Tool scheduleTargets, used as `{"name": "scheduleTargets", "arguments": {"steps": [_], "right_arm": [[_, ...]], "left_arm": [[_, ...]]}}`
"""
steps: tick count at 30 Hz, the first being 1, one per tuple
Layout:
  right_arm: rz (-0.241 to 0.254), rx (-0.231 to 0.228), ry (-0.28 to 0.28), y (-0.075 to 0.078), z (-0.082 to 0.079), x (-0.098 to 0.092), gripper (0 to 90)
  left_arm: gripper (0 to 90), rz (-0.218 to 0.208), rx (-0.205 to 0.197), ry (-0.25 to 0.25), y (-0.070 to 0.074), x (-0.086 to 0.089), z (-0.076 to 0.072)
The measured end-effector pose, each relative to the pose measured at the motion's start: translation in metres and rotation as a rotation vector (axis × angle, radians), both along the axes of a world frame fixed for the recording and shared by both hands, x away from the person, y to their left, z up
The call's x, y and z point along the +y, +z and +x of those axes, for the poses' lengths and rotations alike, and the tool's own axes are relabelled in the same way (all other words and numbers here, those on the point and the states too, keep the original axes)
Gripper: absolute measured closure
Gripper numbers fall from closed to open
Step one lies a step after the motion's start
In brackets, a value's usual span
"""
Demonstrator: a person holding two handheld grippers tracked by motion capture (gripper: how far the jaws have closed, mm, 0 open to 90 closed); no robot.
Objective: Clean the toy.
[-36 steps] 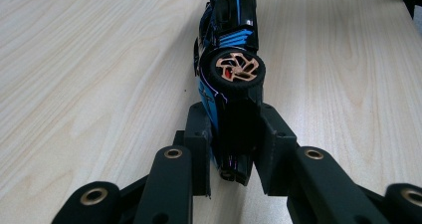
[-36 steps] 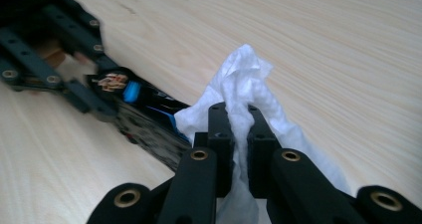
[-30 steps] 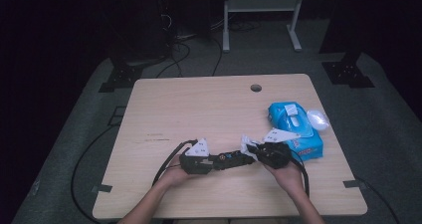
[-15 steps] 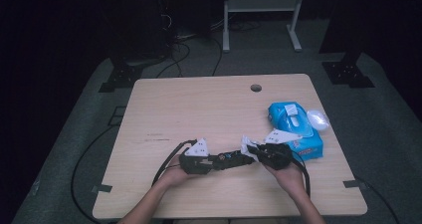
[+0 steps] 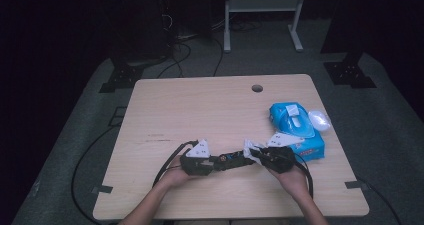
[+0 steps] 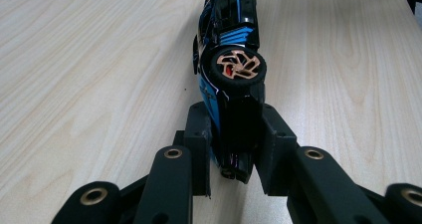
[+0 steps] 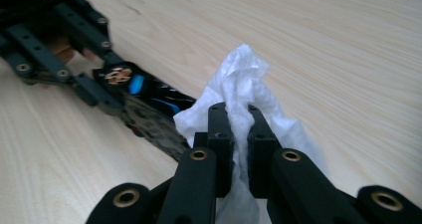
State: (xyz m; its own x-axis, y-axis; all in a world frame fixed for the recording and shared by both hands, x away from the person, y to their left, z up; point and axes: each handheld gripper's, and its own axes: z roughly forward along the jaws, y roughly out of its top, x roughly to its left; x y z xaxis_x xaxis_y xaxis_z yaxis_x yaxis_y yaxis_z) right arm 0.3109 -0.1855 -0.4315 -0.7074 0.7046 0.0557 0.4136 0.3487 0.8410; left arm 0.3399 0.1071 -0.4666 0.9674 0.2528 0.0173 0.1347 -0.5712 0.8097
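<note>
A black and blue toy car with a copper-spoked wheel lies on its side on the wooden table. My left gripper is shut on one end of it. In the high view the car spans the gap between the left gripper and the right gripper near the table's front edge. My right gripper is shut on a crumpled white wipe, which rests against the car. The left gripper holds the car's far end there.
A blue pack of wipes lies at the right of the table, with a small white oval object beside it. A cable hole sits near the back edge. Cables trail off the front left.
</note>
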Motion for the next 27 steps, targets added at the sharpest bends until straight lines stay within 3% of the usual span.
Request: {"name": "scheduleTargets", "arguments": {"steps": [3,8,10,12,20,23,27], "right_arm": [[-0.011,0.012,-0.043,0.001,0.001,-0.008,84.1],[0.011,0.016,-0.018,0.002,0.001,0.002,84.1],[-0.009,-0.004,-0.002,0.004,0.001,0.011,84.1],[0.007,-0.005,0.017,0.006,0.001,0.018,84.2],[0.031,0.027,0.114,0.000,0.000,0.066,84.3],[0.007,0.015,0.146,0.001,-0.001,0.082,84.3],[-0.005,0.011,0.120,0.002,0.002,0.068,84.3]], "left_arm": [[70.9,0.000,0.005,-0.002,0.000,0.000,0.001],[70.9,0.003,0.004,0.001,0.000,0.000,0.001],[70.9,0.003,0.003,0.002,0.000,0.000,0.001],[71.0,0.000,0.004,0.001,0.000,0.000,0.001],[71.0,0.003,0.002,-0.002,0.000,-0.001,0.000],[71.0,0.004,0.003,0.001,0.000,0.000,-0.001],[71.0,0.003,0.007,-0.001,0.000,0.001,0.000]]}}
